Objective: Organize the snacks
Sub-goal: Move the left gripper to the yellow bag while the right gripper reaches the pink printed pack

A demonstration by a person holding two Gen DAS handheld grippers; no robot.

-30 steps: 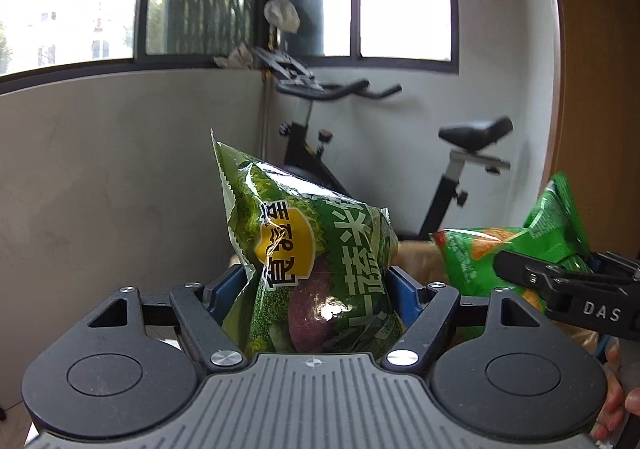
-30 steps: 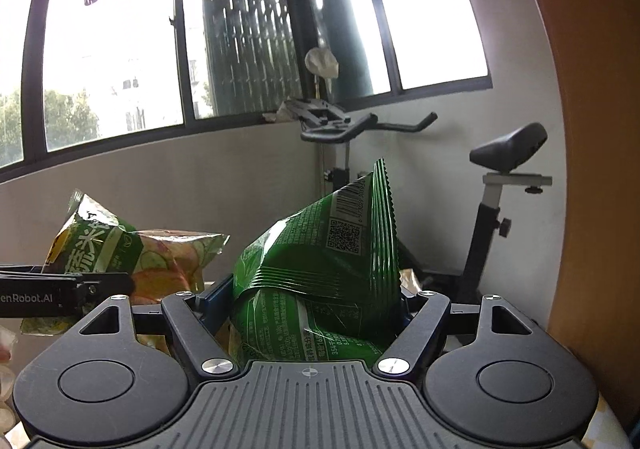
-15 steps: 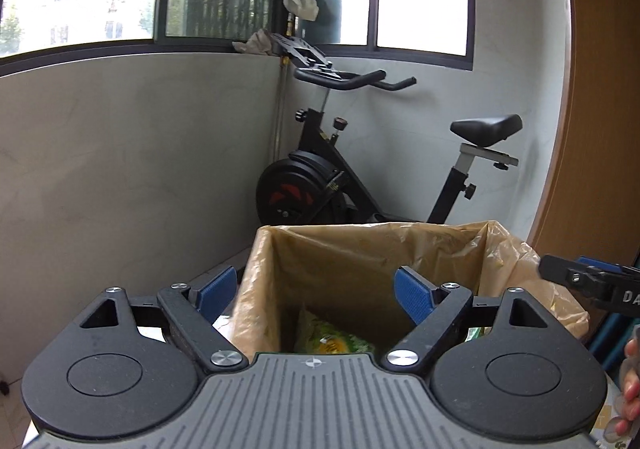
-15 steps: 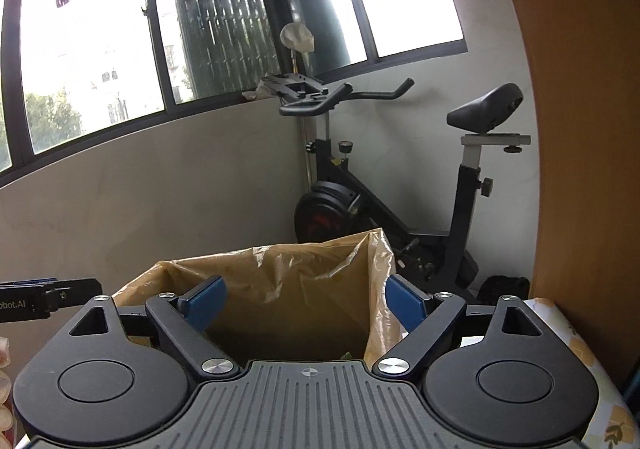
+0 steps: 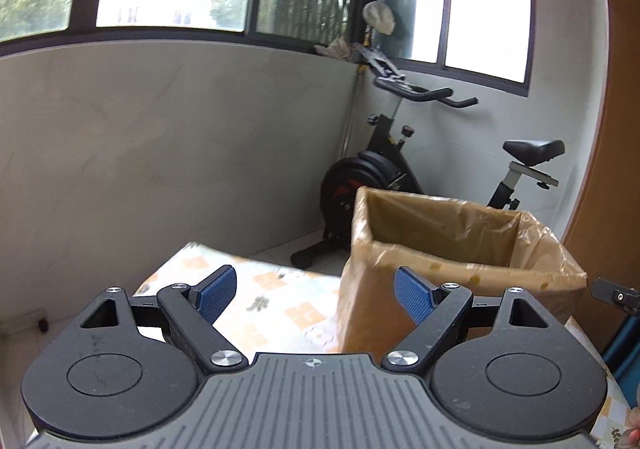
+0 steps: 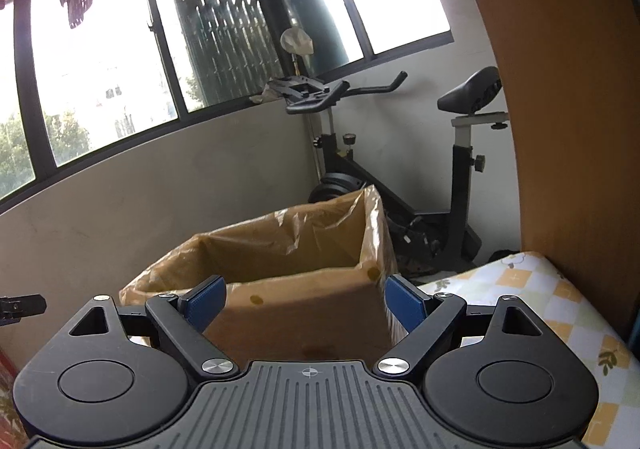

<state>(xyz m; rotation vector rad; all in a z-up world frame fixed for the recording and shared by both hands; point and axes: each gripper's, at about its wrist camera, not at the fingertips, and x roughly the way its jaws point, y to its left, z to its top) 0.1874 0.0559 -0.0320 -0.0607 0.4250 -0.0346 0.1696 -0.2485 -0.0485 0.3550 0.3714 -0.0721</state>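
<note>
Snacks are not seen from either wrist; one lined cardboard box (image 5: pixel 452 249) is counted on the patterned tabletop (image 5: pixel 276 305). Left of it, the left gripper (image 5: pixel 316 291) is held spread and empty; facing it, the right gripper (image 6: pixel 304 299) likewise. One exercise bike (image 6: pixel 400 185) is noted behind the box, open tabletop either side.

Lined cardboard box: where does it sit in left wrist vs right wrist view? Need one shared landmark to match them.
Left wrist: the lined cardboard box sits right of centre, mostly beyond the right blue finger.
Right wrist: the box sits centre, framed between both blue fingers.
Shared landmark: the exercise bike behind the box in both.
</note>
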